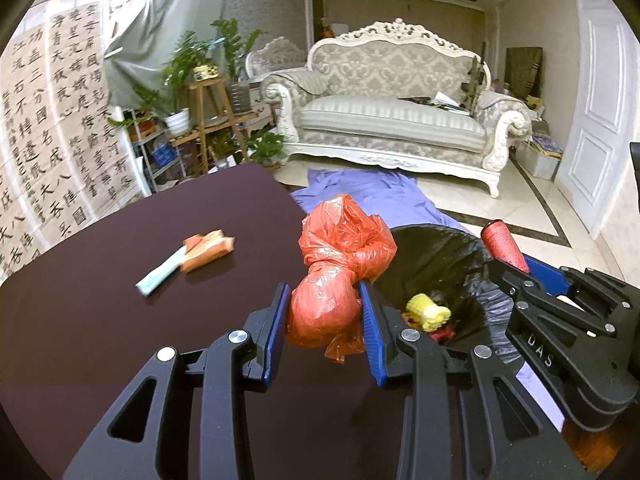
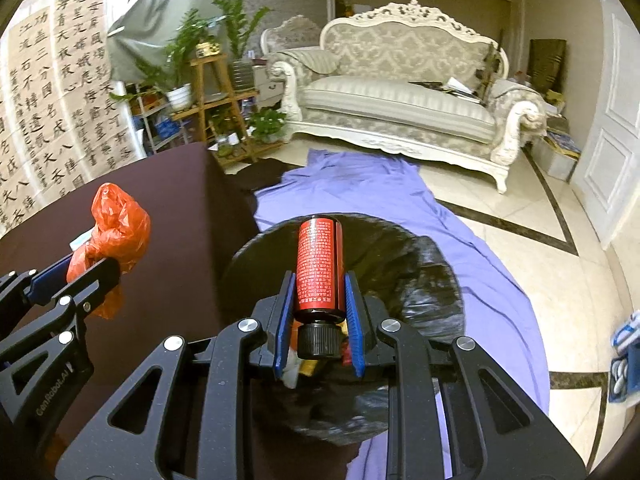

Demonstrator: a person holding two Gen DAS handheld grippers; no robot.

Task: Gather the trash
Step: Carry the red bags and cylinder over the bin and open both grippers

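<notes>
My left gripper (image 1: 325, 294) is shut on a crumpled red plastic bag (image 1: 340, 268), held over the right edge of the dark table (image 1: 100, 340). The same bag (image 2: 116, 224) shows at the left of the right wrist view. My right gripper (image 2: 318, 280) is shut on a red bottle (image 2: 319, 264) with a black cap, held over the mouth of the black-lined trash bin (image 2: 400, 264). In the left wrist view the bottle (image 1: 504, 246) sticks up at the right. The bin (image 1: 444, 256) holds yellow and red scraps (image 1: 428, 314). An orange wrapper (image 1: 206, 250) and a pale teal piece (image 1: 158, 276) lie on the table.
A purple sheet (image 2: 360, 192) covers the floor under the bin. A white ornate sofa (image 1: 392, 120) stands at the back, plant shelves (image 1: 208, 120) at the back left, calligraphy sheets (image 1: 52, 120) on the left wall, a white door (image 1: 596, 120) at the right.
</notes>
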